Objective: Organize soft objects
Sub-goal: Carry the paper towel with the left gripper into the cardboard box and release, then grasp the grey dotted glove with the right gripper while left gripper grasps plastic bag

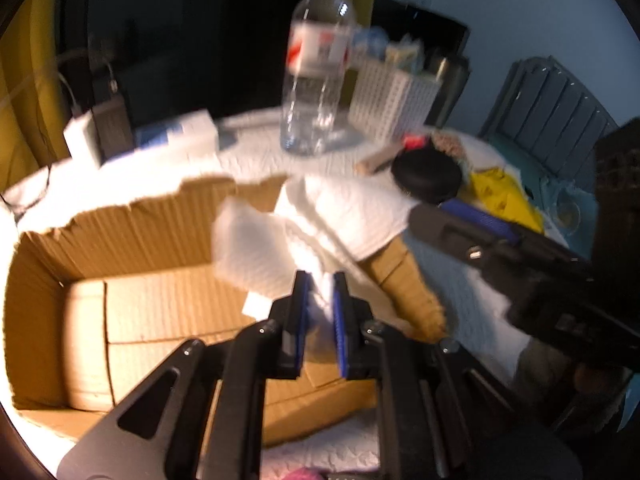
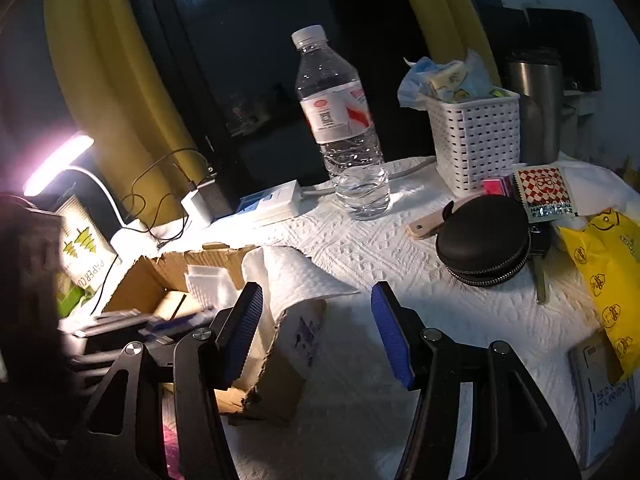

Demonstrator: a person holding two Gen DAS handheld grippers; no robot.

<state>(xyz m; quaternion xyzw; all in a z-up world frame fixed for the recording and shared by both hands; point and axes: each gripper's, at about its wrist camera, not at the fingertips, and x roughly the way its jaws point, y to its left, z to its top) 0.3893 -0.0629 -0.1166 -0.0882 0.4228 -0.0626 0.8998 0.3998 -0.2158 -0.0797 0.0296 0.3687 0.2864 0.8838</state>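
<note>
- The counter [image 2: 400, 280], covered with embossed white paper, carries everything here.
- The cardboard box [image 1: 132, 312] lies open-topped on it; other positions are given relative to this box.
- A white paper towel [image 1: 256, 248] hangs over the box's open interior, its lower end pinched between the blue pads of the left tool [image 1: 320, 300], whose fingers are drawn nearly together on it.
- A second paper towel sheet [image 2: 288, 276] drapes over the box's torn right wall.
- The right tool [image 2: 316, 332] hovers just right of the box, its fingers spread wide and gripping nothing.
- A water bottle [image 2: 344, 128] stands beyond the box.
- A round black zip case [image 2: 484, 240] sits to the box's far right.
</note>
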